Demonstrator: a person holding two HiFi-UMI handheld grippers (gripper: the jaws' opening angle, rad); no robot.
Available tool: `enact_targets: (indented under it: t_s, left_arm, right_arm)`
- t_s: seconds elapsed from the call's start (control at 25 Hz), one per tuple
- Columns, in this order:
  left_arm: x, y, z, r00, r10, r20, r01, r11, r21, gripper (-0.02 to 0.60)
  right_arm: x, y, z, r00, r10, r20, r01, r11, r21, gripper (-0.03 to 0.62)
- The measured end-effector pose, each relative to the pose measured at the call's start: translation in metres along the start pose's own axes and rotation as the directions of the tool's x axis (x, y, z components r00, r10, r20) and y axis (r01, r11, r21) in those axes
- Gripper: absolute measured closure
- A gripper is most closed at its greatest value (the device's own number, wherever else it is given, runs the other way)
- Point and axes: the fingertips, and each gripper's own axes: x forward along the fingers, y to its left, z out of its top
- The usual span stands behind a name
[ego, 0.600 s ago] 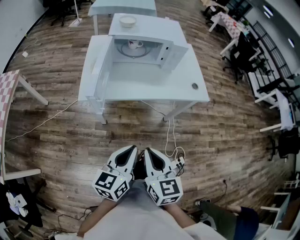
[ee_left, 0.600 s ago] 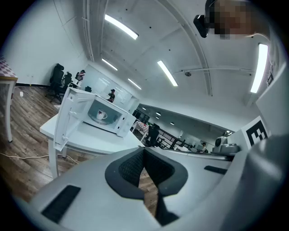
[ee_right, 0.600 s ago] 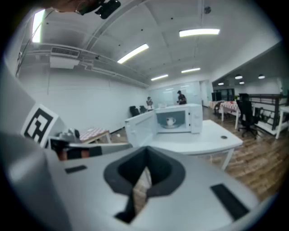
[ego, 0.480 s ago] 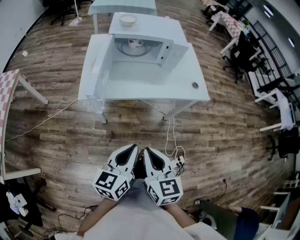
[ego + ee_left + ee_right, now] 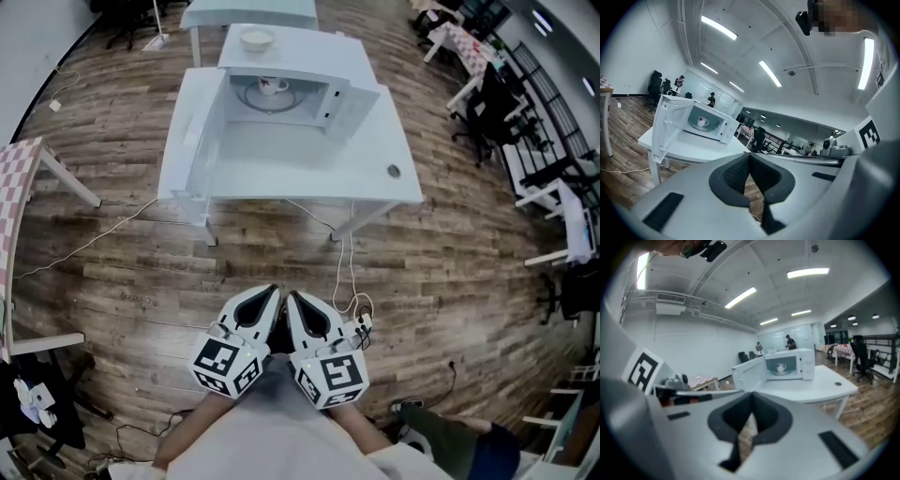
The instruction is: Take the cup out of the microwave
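We are holding the left gripper [image 5: 266, 302] and right gripper [image 5: 300, 304] together, both shut and empty, well short of the table [image 5: 281, 184]. At its far edge a white cup [image 5: 271, 87] is sitting inside the open microwave [image 5: 323, 58]: likely light, breakable, best pinched at the rim.

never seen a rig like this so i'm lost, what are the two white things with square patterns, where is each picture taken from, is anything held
No robot here: a person holds a two-jaw tool in each hand, the left gripper and the right gripper; the patterned cubes belong to them. One picture comes from a camera on the person's head, looking down; the other two from cameras riding on each gripper. Both pairs of jaws are closed on nothing. Ahead stands a white table with a microwave, its door open, a cup inside and a bowl on top.
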Motion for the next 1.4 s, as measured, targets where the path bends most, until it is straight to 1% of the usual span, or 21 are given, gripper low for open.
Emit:
enact_targets:
  t_s: [0.12,0.36,0.64,0.8,1.12,1.4]
  left_arm:
    - [0.006,-0.001,0.002,1.000,0.008,-0.002,-0.008,1.000,0.014,0.574]
    - [0.032,-0.003,0.007,0.999,0.037,-0.023,-0.035,0.997,0.075,0.574]
    - [0.075,0.000,0.007,0.994,0.092,-0.065,-0.086,0.992,0.090,0.575]
    - [0.101,-0.002,0.007,0.989,0.115,-0.087,-0.106,0.989,0.101,0.575]
    - [0.148,-0.015,0.010,0.985,0.142,-0.099,-0.130,0.985,0.116,0.575]
    - [0.169,-0.025,0.012,0.978,0.175,-0.110,-0.157,0.976,0.152,0.575]
  right_arm:
    - [0.005,-0.006,0.000,1.000,0.015,-0.009,-0.015,1.000,0.016,0.572]
    - [0.018,-0.024,0.008,0.999,0.040,-0.016,-0.040,0.999,-0.010,0.572]
    - [0.037,-0.062,0.016,0.996,0.068,-0.052,-0.069,0.997,-0.028,0.572]
    - [0.045,-0.087,0.020,0.993,0.097,-0.071,-0.098,0.995,-0.015,0.572]
    - [0.050,-0.135,0.033,0.987,0.150,-0.059,-0.150,0.989,-0.003,0.572]
    - [0.049,-0.158,0.043,0.982,0.186,-0.024,-0.186,0.982,0.000,0.572]
